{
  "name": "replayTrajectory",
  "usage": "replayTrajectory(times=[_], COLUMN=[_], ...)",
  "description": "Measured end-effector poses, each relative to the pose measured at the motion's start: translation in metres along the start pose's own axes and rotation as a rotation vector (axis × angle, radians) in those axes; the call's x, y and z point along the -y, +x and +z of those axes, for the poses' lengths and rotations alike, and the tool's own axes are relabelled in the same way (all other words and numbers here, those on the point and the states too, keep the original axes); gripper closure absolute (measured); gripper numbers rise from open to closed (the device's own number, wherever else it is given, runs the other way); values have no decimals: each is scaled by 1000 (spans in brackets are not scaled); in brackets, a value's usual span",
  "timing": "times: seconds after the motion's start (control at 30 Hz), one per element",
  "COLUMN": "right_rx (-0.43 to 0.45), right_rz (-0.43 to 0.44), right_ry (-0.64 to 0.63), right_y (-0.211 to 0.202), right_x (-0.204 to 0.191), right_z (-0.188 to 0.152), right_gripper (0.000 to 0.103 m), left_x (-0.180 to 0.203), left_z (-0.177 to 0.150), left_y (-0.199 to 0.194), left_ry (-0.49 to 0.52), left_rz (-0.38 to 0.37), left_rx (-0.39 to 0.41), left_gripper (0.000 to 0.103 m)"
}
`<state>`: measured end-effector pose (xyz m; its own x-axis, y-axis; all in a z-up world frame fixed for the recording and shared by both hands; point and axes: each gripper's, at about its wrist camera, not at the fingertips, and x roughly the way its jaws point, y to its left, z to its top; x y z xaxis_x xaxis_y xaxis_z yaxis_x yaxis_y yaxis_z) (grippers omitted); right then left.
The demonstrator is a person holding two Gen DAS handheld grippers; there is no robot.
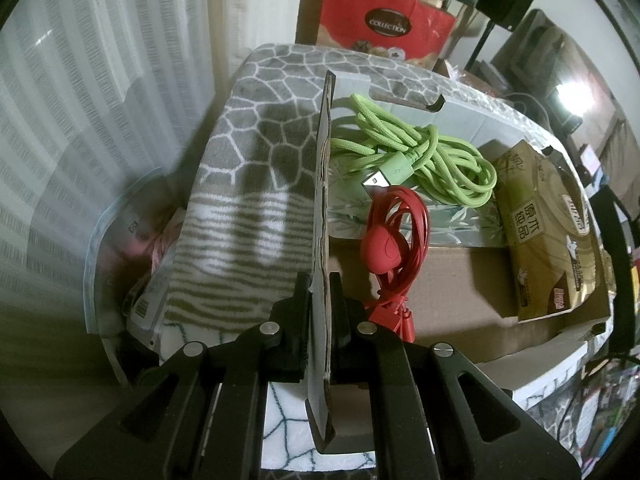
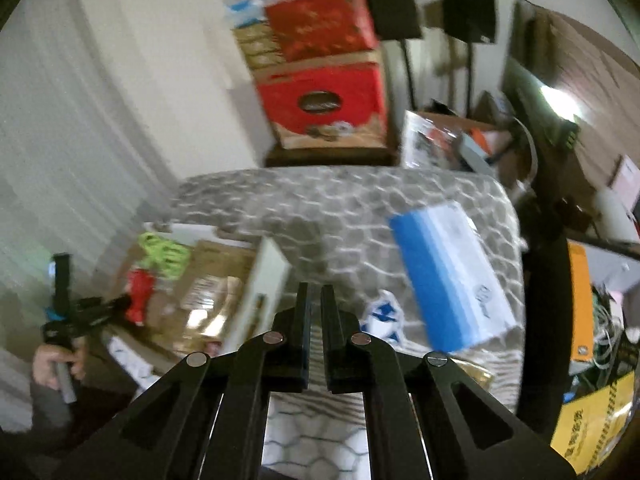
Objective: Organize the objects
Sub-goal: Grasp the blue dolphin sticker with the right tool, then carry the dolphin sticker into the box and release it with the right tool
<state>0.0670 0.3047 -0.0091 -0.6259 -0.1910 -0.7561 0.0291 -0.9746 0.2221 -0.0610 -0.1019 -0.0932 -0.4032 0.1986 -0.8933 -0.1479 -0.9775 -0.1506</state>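
With my left gripper (image 1: 320, 280) clamped on the cardboard box (image 1: 460, 280) wall, steadying it, my right gripper (image 2: 316, 300) hangs closed and empty, and I should open it squarely over the blue-and-white packet (image 2: 448, 272) lying far right on the patterned cloth (image 2: 320, 208).

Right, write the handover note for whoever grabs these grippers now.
Left gripper: shut on the cardboard box's side wall, steadying it.
Right gripper: shut, empty, above the patterned blanket.
In the box: green cable, red cable, brown tissue pack.
Left out on the blanket: blue-and-white box and a small blue-and-white packet.
Likely next: right gripper collects those.
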Motion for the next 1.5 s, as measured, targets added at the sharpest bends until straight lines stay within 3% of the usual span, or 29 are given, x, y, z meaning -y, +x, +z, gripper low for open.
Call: replayTrajectory(times=[0.13, 0.23, 0.37, 0.47, 0.6, 0.8, 1.03, 1.1, 1.13, 1.33, 1.5], right_rx=[-2, -46, -132, -197, -219, -245, -263, -260, -258, -241, -167], right_rz=[-1, -72, -110, -125, -135, -166, -219, -242, -238, -198, -143], right_ry=[-30, -30, -4, 42, 67, 55, -3, -22, -23, 29, 29], right_y=[0, 13, 42, 70, 90, 104, 115, 115, 114, 102, 72], right_x=[-12, -4, 18, 37, 48, 52, 44, 42, 42, 50, 34], right_z=[4, -1, -13, -23, -30, -36, -43, -45, -45, -39, -26], right_gripper=[99, 96, 74, 67, 51, 33, 30, 44, 51, 51, 51], left_x=[0, -1, -1, -1, -1, -2, -2, -2, -2, -2, -2], left_z=[0, 0, 0, 0, 0, 0, 0, 0, 0, 0, 0], left_y=[0, 0, 0, 0, 0, 0, 0, 0, 0, 0, 0], left_ry=[0, 0, -1, 0, 3, 2, 4, 4, 5, 6, 8], left_rz=[-2, -6, -9, -9, -8, -9, -8, -8, -7, -8, -6], left_rx=[0, 0, 0, 0, -2, -2, -3, -4, -3, -3, -4], left_gripper=[96, 96, 96, 96, 96, 96, 96, 96, 96, 96, 96])
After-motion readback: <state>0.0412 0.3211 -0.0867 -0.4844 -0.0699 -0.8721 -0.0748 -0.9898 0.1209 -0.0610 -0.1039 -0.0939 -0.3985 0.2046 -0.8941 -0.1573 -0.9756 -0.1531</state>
